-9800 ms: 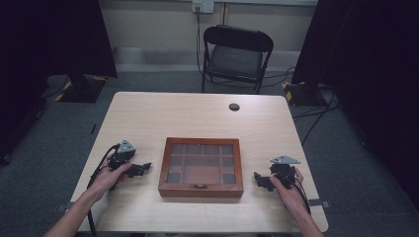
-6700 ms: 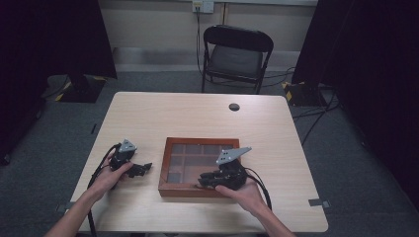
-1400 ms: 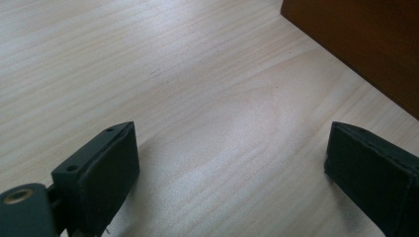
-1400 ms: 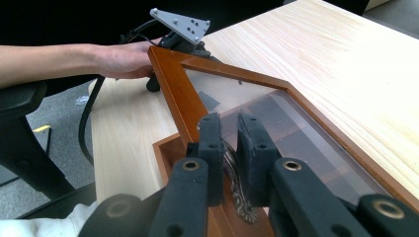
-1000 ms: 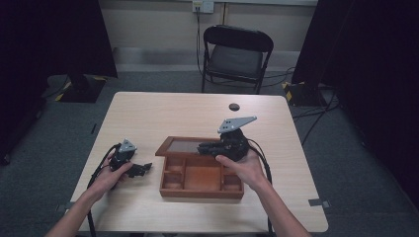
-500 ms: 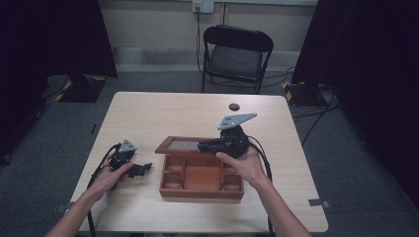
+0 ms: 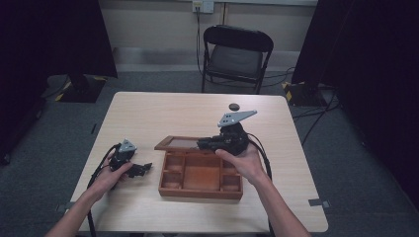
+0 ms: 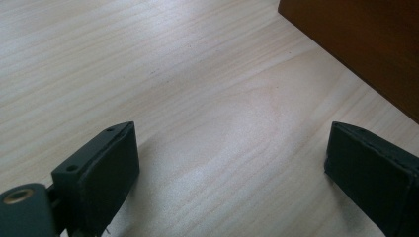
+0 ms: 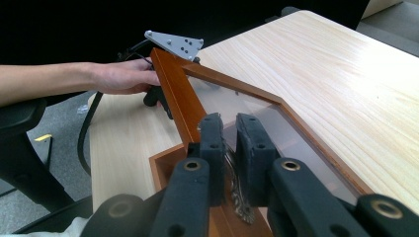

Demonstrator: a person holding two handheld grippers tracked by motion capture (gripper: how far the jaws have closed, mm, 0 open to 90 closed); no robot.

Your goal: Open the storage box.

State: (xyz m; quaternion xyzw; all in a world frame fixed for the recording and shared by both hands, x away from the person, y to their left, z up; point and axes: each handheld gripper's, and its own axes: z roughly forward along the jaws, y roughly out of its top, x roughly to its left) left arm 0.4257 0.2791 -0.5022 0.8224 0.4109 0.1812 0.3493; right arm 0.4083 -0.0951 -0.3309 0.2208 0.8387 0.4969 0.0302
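Note:
A brown wooden box (image 7: pixel 200 193) with several compartments sits mid-table. Its glass-paned lid (image 7: pixel 178 143) is raised at the front and tilted up toward the far side. My right gripper (image 7: pixel 203 144) is shut on the lid's front edge; in the right gripper view the right gripper (image 9: pixel 230 138) pinches the frame at a small metal clasp (image 9: pixel 238 195), with the glass lid (image 9: pixel 257 113) stretching ahead. My left gripper (image 7: pixel 143 169) rests on the table left of the box. In its own view the left gripper (image 8: pixel 232 163) is open over bare wood, the box side (image 8: pixel 365 44) just ahead.
A small black round object (image 7: pixel 233 106) lies near the table's far edge. A black folding chair (image 7: pixel 237 54) stands behind the table. The light wooden tabletop (image 7: pixel 148 113) surrounds the box on all sides.
The right gripper came from the box's right side to its front edge, shut on the lid and lifted it; over the last second the lid rose slightly. The left gripper has stayed put.

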